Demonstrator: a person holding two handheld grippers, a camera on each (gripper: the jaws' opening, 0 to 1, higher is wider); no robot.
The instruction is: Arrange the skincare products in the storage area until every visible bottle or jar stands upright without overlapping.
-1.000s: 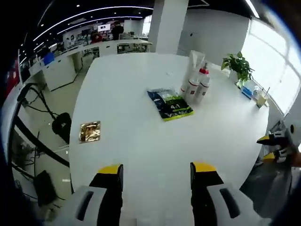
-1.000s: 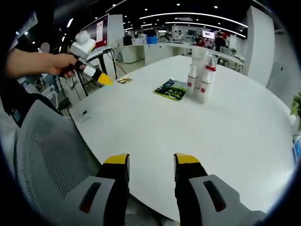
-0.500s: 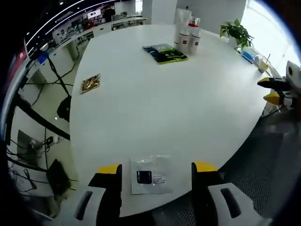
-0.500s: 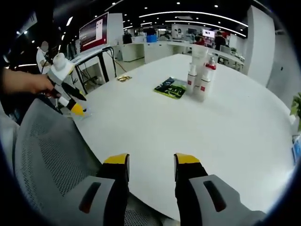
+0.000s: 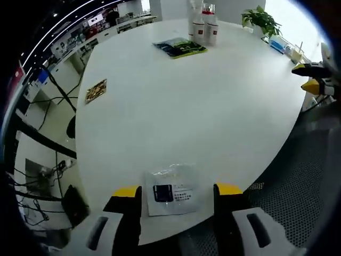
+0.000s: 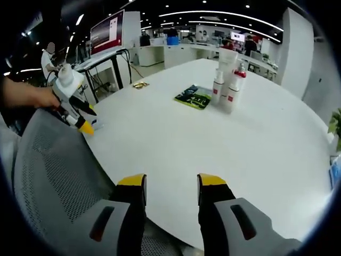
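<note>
Smooth white table point(image 5: 176, 101), glossy sachet point(image 5: 173, 190)

A large white round table point(image 5: 213, 106) carries all items. A clear plastic packet point(image 5: 173, 189) lies at its near edge. A gold foil pouch point(image 5: 96, 90) lies near one side. A dark sachet point(image 5: 178, 47) lies beside three upright bottles point(image 6: 228, 85).

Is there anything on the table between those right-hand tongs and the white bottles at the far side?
Nothing visible blocks the way. Bare white table lies between the right tongs, jaws apart, and the white bottles with red caps. A dark green flat packet lies beside the bottles, off to the left.
</note>
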